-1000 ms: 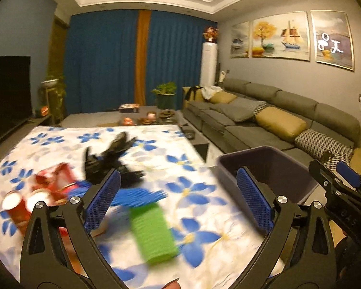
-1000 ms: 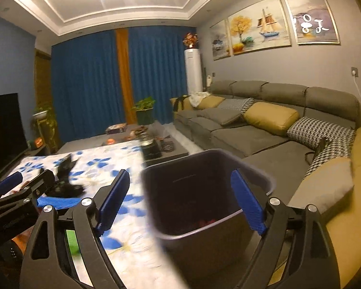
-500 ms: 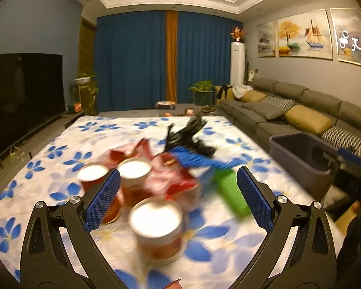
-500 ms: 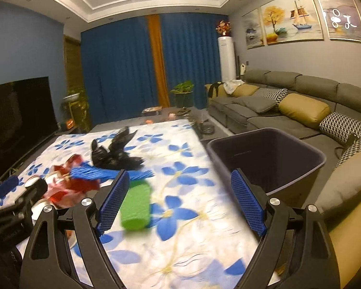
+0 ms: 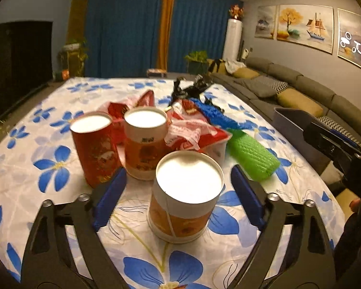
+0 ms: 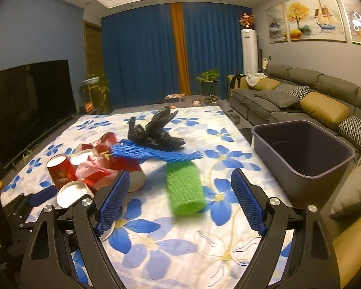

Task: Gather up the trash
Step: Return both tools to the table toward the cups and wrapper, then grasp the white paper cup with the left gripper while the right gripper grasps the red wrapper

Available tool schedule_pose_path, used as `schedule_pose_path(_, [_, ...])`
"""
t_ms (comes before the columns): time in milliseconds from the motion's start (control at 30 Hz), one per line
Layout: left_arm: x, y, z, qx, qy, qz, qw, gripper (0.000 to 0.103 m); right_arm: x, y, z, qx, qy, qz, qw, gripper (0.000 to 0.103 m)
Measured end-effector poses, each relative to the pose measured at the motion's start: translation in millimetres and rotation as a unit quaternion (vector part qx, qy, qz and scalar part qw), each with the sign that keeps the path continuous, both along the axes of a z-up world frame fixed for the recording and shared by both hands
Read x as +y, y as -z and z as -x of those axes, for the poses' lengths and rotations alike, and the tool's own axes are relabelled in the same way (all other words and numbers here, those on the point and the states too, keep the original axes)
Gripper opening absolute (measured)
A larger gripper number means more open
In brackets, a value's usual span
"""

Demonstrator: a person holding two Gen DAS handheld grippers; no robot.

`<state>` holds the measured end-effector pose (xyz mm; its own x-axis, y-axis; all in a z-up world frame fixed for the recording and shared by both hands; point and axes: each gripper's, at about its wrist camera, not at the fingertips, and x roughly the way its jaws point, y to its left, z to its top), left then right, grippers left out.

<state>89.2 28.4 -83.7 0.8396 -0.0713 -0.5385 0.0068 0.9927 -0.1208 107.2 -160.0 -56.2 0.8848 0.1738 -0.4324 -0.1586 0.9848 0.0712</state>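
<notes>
Trash lies on a table with a blue-flower cloth (image 5: pixel 48 168). My left gripper (image 5: pixel 178 197) is open, its pads on either side of a white-lidded orange paper can (image 5: pixel 184 197), not touching it. Behind stand another orange can (image 5: pixel 144 142), a red cup (image 5: pixel 93 147), red wrappers (image 5: pixel 192 132), a blue foam net (image 5: pixel 216 115), a green foam sleeve (image 5: pixel 252 154) and a black plastic bag (image 5: pixel 192 88). My right gripper (image 6: pixel 180 200) is open and empty, just in front of the green foam sleeve (image 6: pixel 185 187). The grey bin (image 6: pixel 305 154) stands at the table's right edge.
A grey sofa with yellow and patterned cushions (image 6: pixel 322 106) runs along the right wall behind the bin. A dark TV (image 6: pixel 29 103) stands on the left. Blue curtains (image 6: pixel 144 60) and a low table with small items (image 6: pixel 175 97) are at the far end.
My left gripper swung left from the bin to the cans and closed in on the nearest can. My right gripper swung left from over the bin to the green foam sleeve.
</notes>
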Motion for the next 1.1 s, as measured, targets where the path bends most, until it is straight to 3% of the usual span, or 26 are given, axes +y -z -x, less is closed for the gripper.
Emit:
schedule_pose_path(67, [-0.6, 3.8, -4.3, 0.012, 0.006, 0.0, 0.9999, 0.072, 4.1, 0.5, -2.0, 0.002, -0.005, 0.002, 1.0, 0.084])
schedule_pose_path(133, [-0.4, 6.3, -7.4, 0.02, 0.015, 0.002, 0.9997, 0.056, 9.4, 2.1, -4.1, 0.004, -0.009, 0.003, 1.0, 0.084])
schedule_pose_path(500, [26.0, -7.6, 18.7, -0.014, -0.007, 0.0, 0.9999, 0.056, 37.8, 9.5, -16.0, 0.019, -0.043, 0.005, 0.999, 0.083])
schedule_pose_path(767, [63.7, -18.8, 34.6, -0.03, -0.053, 0.016, 0.998, 0.056, 69.4, 28.8, -27.0, 0.056, -0.087, 0.005, 0.995, 0.074])
schedule_pose_path(1100, [71.1, -17.0, 37.8, -0.028, -0.054, 0.016, 0.998, 0.056, 91.8, 40.2, -38.2, 0.082, -0.117, 0.008, 0.99, 0.058])
